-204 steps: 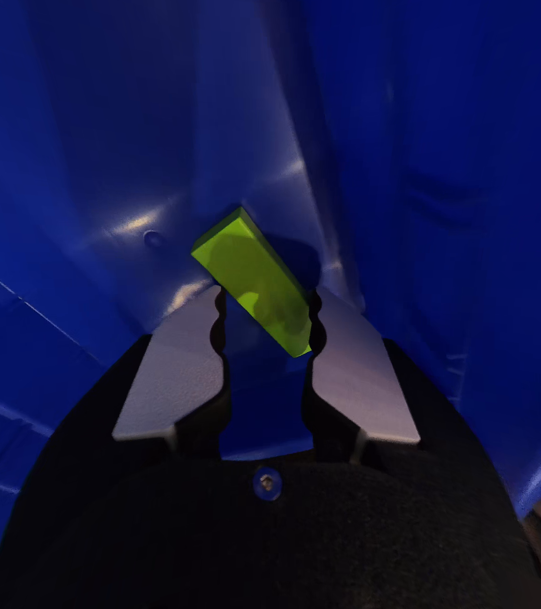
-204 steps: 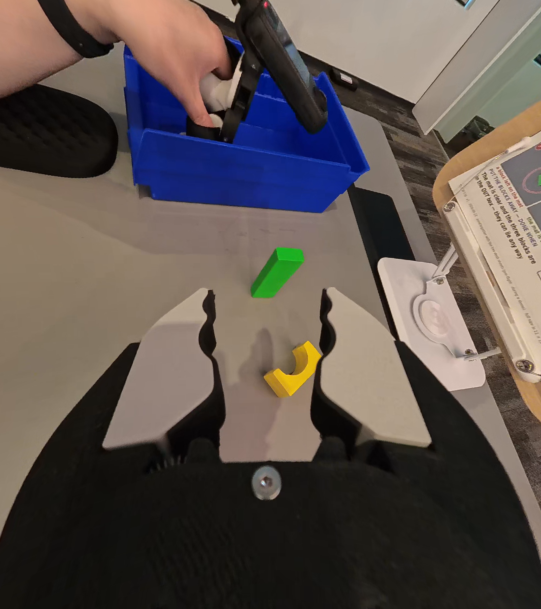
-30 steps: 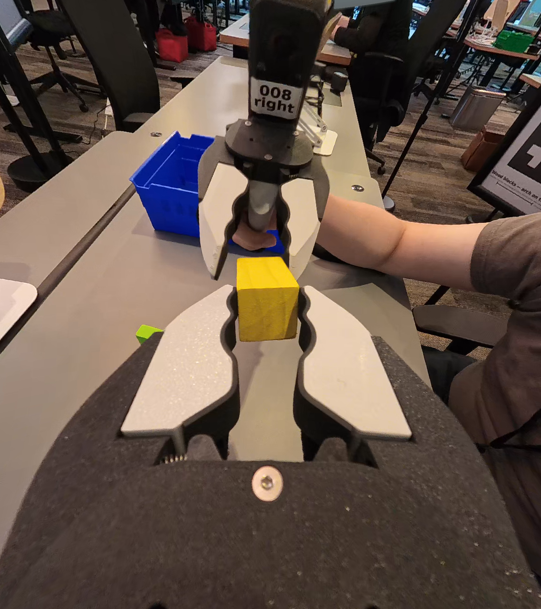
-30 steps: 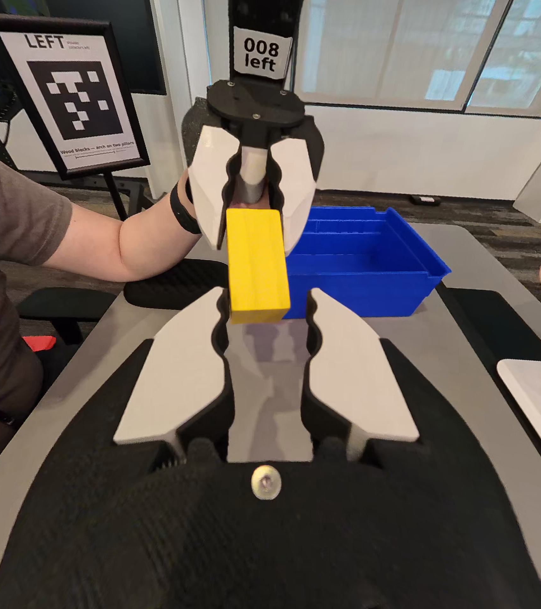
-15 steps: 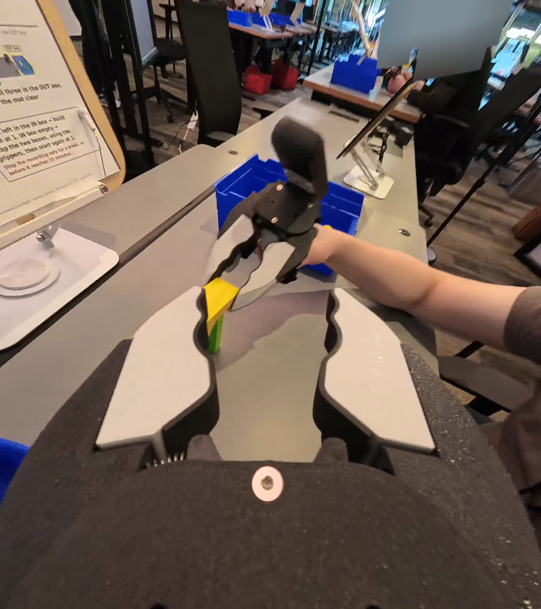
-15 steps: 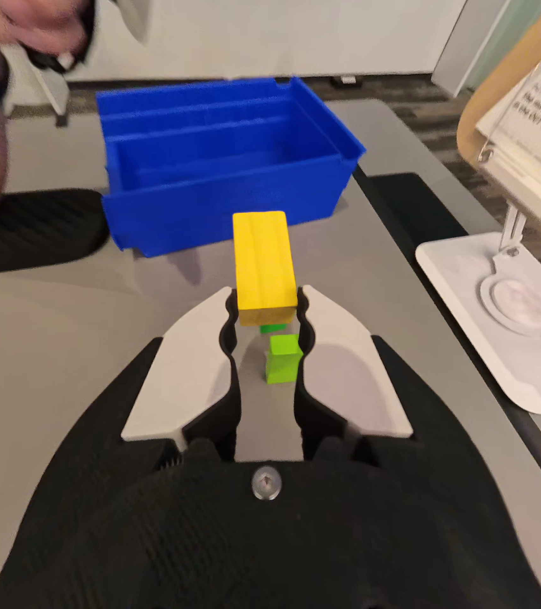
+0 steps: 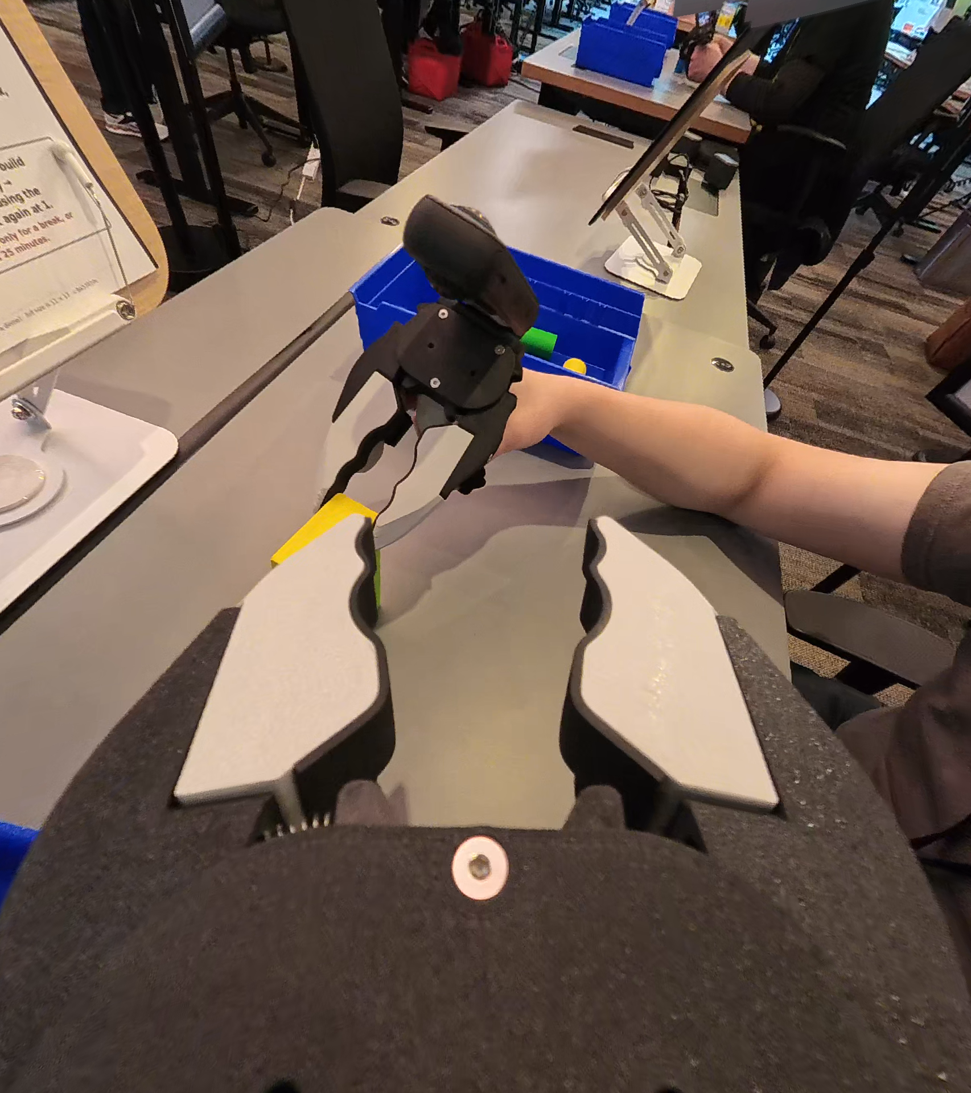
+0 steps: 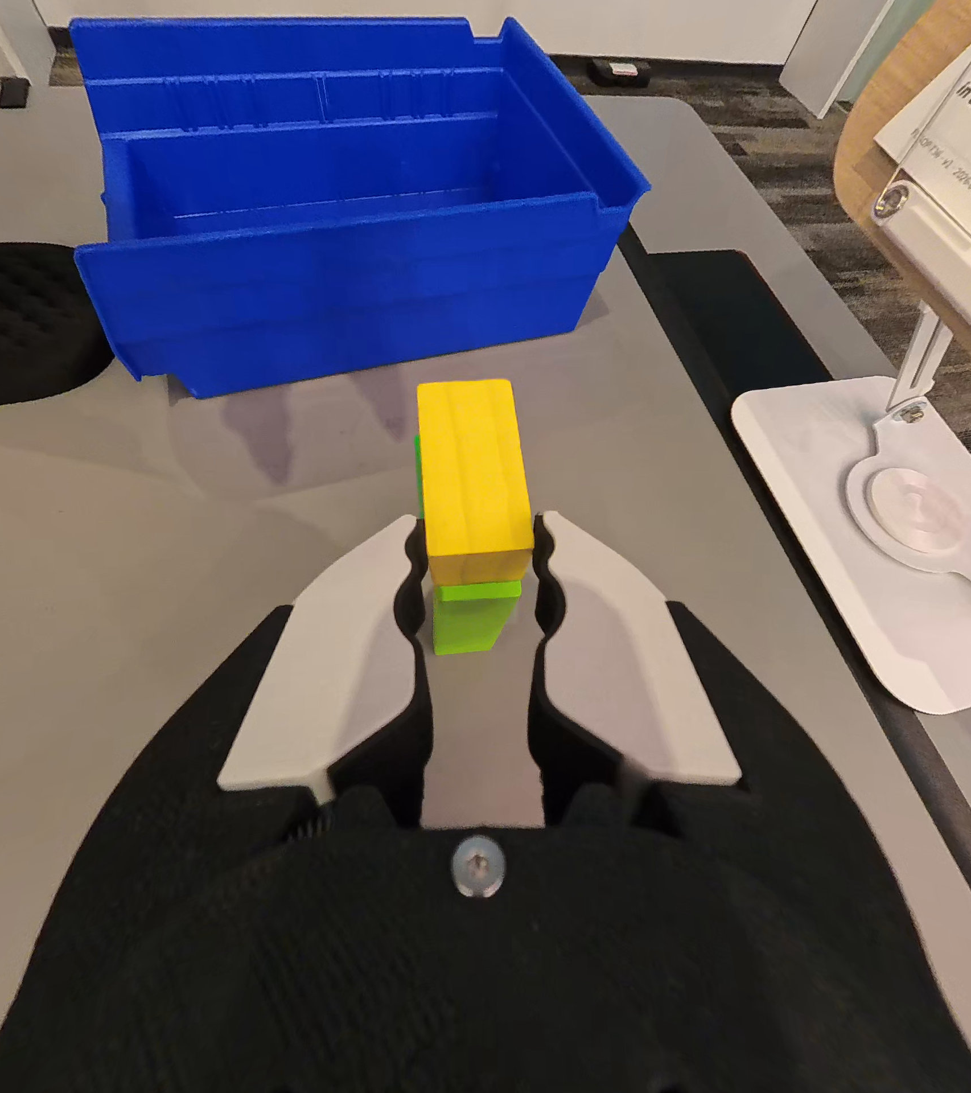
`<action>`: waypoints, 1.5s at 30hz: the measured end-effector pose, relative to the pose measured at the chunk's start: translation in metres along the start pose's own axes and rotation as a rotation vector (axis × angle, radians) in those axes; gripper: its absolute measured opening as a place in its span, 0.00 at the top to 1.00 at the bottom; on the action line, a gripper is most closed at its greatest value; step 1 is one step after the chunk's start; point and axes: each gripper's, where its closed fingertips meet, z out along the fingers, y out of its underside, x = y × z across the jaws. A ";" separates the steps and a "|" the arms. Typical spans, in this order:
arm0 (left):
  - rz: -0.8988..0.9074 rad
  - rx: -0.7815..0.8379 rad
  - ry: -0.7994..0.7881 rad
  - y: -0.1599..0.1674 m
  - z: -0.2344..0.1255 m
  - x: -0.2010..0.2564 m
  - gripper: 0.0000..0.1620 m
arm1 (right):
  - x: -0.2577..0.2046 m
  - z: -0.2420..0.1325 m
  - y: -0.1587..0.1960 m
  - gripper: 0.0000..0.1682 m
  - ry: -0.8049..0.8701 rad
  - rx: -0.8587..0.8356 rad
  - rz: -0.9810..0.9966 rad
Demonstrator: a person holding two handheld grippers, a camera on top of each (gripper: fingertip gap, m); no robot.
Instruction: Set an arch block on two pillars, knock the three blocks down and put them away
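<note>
Right wrist view: the yellow arch block (image 8: 474,479) is held at its near end between the right gripper (image 8: 477,553) jaws, seated on the near green pillar (image 8: 468,621); of the far green pillar (image 8: 419,473) only a sliver shows at the arch's left edge, so seating there cannot be confirmed. Step judged: placing the arch, release not yet done. Next move calls for the jaws to be opened evenly and drawn straight back toward 6 o'clock, since any sideways drag would likely topple the stack early. The left gripper (image 7: 474,568) jaws are spread wide and hold nothing. The blue bin (image 8: 353,284) sits at 12 o'clock, near the stack, with a narrow strip of counter (image 8: 116,591) between. Open counter lies toward 9 o'clock; at 3 o'clock the white stand base (image 8: 826,562) and counter edge limit room.
</note>
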 end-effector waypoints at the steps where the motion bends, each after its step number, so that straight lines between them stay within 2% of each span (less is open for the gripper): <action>1: -0.001 -0.002 0.003 0.001 0.001 0.000 0.58 | 0.000 0.000 0.000 0.79 -0.003 0.000 0.003; 32: -0.017 -0.104 0.034 0.018 0.023 0.005 0.57 | -0.001 0.001 -0.002 0.79 -0.017 0.031 0.013; 36: -0.023 -0.105 0.037 0.018 0.023 0.006 0.57 | 0.002 0.000 -0.004 0.72 0.004 0.050 0.008; 38: -0.021 -0.105 0.036 0.018 0.022 0.006 0.57 | 0.003 -0.004 -0.009 0.66 0.018 0.073 -0.002; 41: -0.001 -0.083 0.019 0.011 0.015 0.006 0.56 | -0.003 -0.018 -0.026 0.66 0.006 0.146 -0.034; 45: 0.042 0.030 -0.035 -0.013 -0.016 0.005 0.55 | -0.012 -0.066 -0.071 0.65 0.054 0.301 -0.097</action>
